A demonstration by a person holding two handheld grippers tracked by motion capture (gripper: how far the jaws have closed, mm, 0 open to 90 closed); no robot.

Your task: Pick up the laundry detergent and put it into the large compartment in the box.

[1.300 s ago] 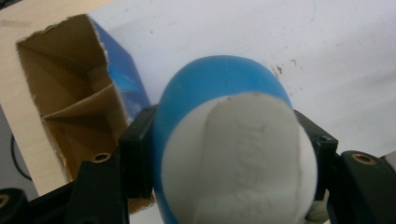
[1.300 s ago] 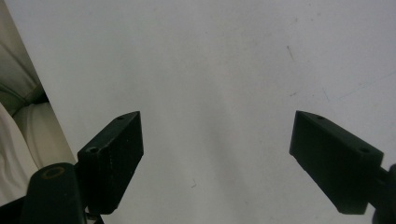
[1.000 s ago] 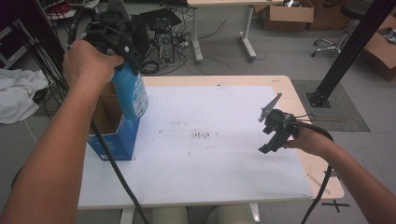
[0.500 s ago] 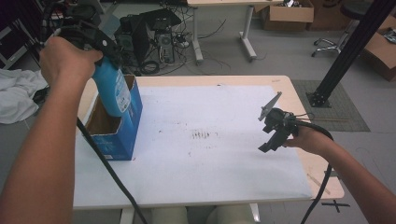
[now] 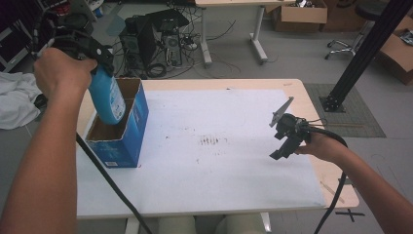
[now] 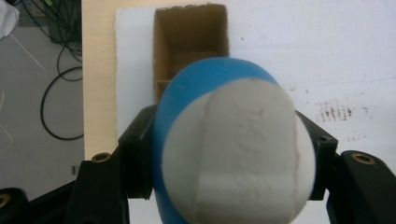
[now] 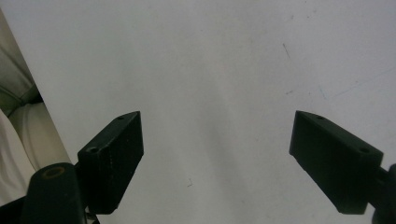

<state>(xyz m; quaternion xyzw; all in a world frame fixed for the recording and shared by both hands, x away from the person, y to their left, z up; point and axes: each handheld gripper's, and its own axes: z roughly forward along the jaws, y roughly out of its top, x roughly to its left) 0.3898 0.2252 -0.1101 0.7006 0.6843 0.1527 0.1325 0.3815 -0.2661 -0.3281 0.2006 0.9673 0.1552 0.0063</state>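
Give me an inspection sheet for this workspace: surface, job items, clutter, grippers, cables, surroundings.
Surface: white sheet on a wooden table, smudged near the middle.
Job items: blue bottle held above the open blue box, its lower end inside the opening.
Clutter: nothing seen on the sheet.
Grippers: left gripper shut on the bottle; right gripper open over the sheet, holding nothing.
Cables: one cable trails from each gripper off the table's near edge.
Surroundings: computer tower, floor wiring, cardboard boxes, white cloth.
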